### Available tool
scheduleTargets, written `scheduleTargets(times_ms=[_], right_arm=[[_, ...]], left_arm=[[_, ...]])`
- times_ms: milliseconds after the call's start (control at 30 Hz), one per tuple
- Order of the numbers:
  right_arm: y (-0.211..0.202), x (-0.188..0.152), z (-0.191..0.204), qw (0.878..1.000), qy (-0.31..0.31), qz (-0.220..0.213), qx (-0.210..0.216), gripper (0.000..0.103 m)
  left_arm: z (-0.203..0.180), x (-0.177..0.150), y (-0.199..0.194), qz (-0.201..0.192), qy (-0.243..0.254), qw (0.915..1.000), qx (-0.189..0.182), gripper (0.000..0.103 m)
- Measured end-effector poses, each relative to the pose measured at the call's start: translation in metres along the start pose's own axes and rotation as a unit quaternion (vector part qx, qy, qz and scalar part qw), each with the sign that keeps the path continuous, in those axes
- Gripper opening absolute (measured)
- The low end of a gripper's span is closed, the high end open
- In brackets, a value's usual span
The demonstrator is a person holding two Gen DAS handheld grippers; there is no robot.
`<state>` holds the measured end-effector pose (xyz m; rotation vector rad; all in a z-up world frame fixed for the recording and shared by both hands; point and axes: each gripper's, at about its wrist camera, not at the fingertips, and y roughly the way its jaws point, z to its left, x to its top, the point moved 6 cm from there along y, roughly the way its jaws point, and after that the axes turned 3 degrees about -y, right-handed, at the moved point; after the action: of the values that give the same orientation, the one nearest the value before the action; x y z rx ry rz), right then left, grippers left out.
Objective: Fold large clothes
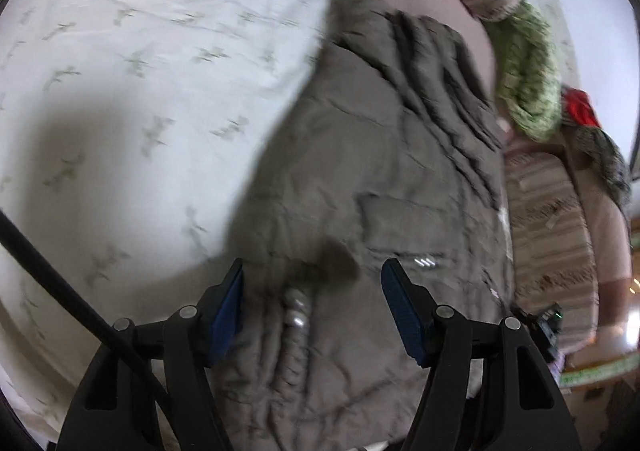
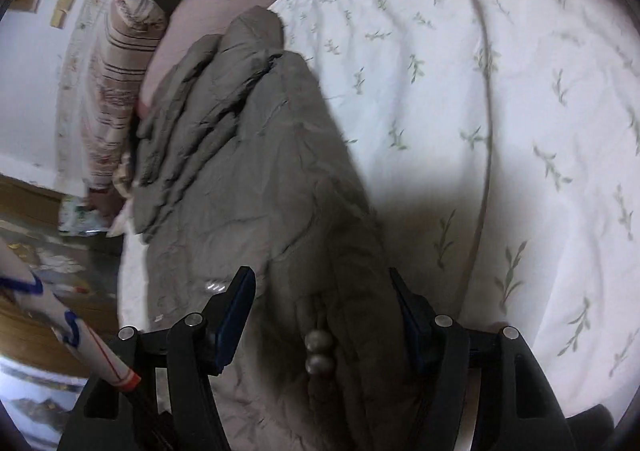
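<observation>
An olive-grey padded jacket (image 1: 360, 171) lies folded lengthwise on a white bedspread with a green leaf print (image 1: 132, 63). It also shows in the right wrist view (image 2: 248, 171) on the same bedspread (image 2: 500, 111). My left gripper (image 1: 312, 291) is open and hovers just above the jacket's near end, its blue pads (image 1: 228, 315) either side of a seam with silver snaps (image 1: 298, 311). My right gripper (image 2: 320, 299) is open over the same near end, above two round snaps (image 2: 318, 351).
A striped pillow (image 1: 552, 231) and a green patterned cloth (image 1: 528, 71) lie beside the jacket, with a red item (image 1: 580, 109) behind. In the right wrist view the striped pillow (image 2: 116, 91) and wooden floor (image 2: 28, 203) lie left. A black cable (image 1: 52, 271) crosses the left wrist view.
</observation>
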<state>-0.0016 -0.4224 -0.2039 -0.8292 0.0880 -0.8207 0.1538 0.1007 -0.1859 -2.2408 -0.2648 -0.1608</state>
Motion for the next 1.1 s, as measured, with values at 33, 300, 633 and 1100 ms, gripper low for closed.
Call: scheduleTargets(times_ms=[33,300,633,1100], right_arm=[[-0.001,-0.003,0.001,1.000,0.000,0.010,0.020,0.070],[-0.011,-0.033,0.001,0.993,-0.006,0.053,0.108,0.070],[-0.015,-0.048,0.006,0.991,-0.011,0.040,0.126,0.068],[-0.015,-0.068,0.017,0.993,-0.043,0.048,0.099,0.063]], left_arm=[[-0.004,-0.004,-0.001,0.003,0.008,0.9999,-0.005,0.065],[-0.004,-0.030,-0.006,0.004,0.013,0.9992,-0.037,0.065],[-0.010,-0.041,-0.004,-0.026,0.049,0.9985,0.004,0.065],[-0.014,-0.069,-0.019,0.000,0.066,0.9951,-0.074,0.065]])
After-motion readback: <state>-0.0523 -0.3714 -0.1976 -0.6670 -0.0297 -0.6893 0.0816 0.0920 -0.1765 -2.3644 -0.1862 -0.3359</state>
